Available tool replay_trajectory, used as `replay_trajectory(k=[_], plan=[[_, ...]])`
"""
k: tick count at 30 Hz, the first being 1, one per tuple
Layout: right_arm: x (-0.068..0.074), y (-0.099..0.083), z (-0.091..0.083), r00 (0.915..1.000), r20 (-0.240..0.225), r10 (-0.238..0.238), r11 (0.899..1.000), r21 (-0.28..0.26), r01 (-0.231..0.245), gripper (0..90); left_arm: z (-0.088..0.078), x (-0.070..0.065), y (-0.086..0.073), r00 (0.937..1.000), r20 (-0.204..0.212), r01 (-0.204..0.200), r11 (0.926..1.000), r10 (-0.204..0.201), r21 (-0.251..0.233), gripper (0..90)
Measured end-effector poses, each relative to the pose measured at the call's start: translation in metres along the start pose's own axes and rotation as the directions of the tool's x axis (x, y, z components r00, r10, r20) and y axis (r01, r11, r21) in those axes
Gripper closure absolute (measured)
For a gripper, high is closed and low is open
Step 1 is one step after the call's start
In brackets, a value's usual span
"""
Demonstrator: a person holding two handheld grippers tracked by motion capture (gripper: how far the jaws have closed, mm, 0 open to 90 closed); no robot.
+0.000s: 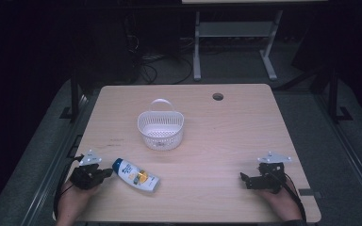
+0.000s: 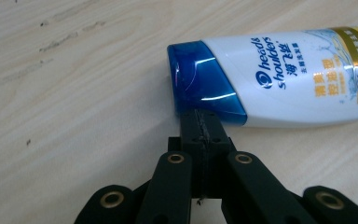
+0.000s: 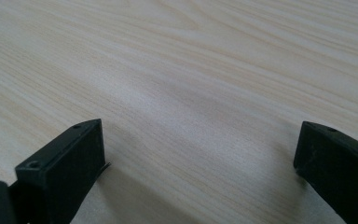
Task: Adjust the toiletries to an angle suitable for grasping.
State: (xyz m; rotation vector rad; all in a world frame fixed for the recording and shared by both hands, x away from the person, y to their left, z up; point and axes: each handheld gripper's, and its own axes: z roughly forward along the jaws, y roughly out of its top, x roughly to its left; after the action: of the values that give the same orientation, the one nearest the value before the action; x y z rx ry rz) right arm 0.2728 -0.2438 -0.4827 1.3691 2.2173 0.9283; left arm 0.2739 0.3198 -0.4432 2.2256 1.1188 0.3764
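Note:
A white shampoo bottle [image 1: 137, 175] with a blue cap lies on its side near the table's front left; in the left gripper view the bottle [image 2: 303, 79] has its blue cap [image 2: 200, 79] pointing left. My left gripper [image 2: 202, 116] is shut with nothing between its jaws, its tips right at the cap's lower edge; whether they touch it I cannot tell. In the high view the left gripper [image 1: 107, 172] sits just left of the bottle. My right gripper [image 1: 243, 177] rests at the front right, open; in its own view the right gripper [image 3: 198, 144] has only bare wood between its jaws.
A white plastic basket [image 1: 160, 127] with a handle stands upright in the middle of the wooden table [image 1: 226, 136]. A round cable hole [image 1: 218, 96] is at the back. Another desk's legs [image 1: 197, 42] stand on the floor beyond.

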Motion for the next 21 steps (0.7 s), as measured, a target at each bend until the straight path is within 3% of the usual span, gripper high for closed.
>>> replay_trajectory(k=[21], plan=[[0.000,0.000,0.000,1.0000,0.000,0.000,1.000,0.000,0.000,1.2,0.033,0.003,0.042,0.9989,-0.006,-0.047,0.9988,0.047,-0.008,90.0]])
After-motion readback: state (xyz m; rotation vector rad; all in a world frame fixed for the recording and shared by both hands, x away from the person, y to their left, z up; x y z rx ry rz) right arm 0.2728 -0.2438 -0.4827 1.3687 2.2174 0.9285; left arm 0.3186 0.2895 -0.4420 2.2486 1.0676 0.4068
